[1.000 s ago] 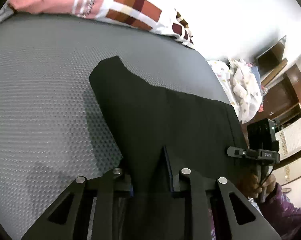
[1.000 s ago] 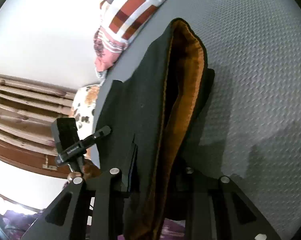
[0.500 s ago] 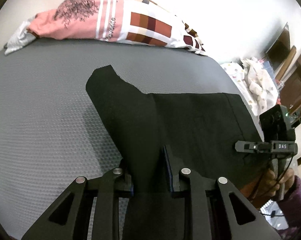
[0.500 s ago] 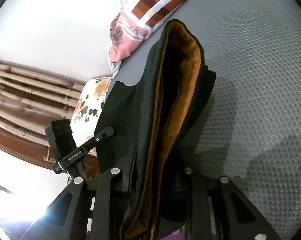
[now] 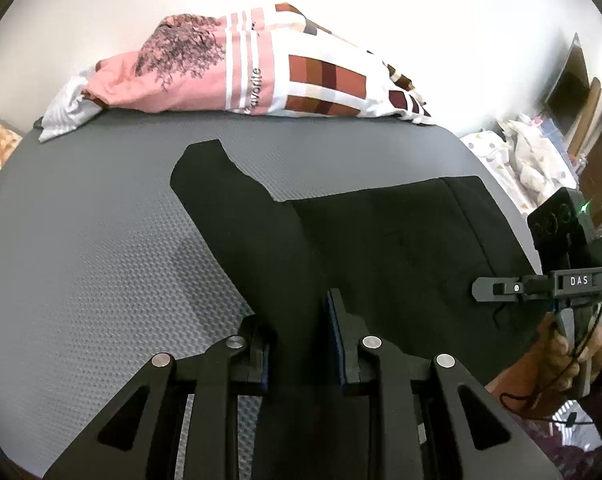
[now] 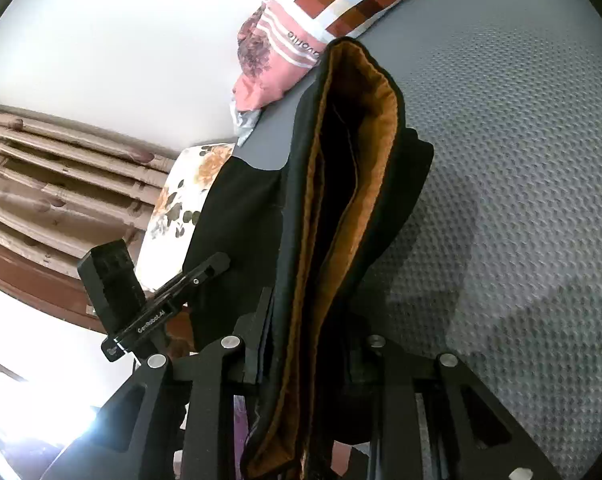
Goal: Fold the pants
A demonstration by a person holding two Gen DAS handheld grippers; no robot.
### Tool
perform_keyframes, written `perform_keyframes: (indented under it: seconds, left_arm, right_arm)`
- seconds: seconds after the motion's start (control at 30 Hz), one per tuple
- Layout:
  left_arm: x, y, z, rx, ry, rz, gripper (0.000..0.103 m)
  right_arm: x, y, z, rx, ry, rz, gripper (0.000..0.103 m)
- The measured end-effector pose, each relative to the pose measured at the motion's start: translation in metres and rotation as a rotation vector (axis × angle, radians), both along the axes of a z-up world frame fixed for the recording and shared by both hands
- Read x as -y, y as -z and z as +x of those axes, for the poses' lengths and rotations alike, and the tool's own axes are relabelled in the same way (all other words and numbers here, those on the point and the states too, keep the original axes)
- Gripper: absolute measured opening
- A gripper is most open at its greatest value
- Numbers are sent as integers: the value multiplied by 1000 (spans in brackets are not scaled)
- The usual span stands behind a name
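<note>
Both grippers clamp black pants (image 5: 381, 240): left gripper (image 5: 301, 340) pinches a leg fold, right gripper (image 6: 305, 344) grips the orange-lined waistband, lifted over grey mattress (image 5: 81, 260) ahead.

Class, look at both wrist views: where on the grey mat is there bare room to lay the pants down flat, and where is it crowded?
Free: the grey mat between the black pants and its near left edge, and the mat stretch beside the orange-lined fold. Crowded: the far edge, under the patterned pillow, and where the left gripper and right gripper clamp the cloth.
</note>
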State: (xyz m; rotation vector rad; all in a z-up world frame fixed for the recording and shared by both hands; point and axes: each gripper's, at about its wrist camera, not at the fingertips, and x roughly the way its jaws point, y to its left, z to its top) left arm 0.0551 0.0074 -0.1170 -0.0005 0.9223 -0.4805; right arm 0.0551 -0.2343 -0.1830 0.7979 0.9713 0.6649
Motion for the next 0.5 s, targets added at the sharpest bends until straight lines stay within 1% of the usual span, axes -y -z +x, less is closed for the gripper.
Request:
perform_keyframes:
  seconds: [0.13, 0.33, 0.5]
  left_arm:
    - [-9, -7, 4, 32, -14, 16, 23]
    - [-26, -20, 14, 81, -44, 38, 23]
    - [-42, -29, 24, 108, -71, 37, 23]
  right_arm:
    - [-9, -6, 8, 14, -17, 3, 25]
    - [-34, -16, 26, 28, -44, 5, 25]
    - [-51, -23, 40, 44, -60, 16, 25]
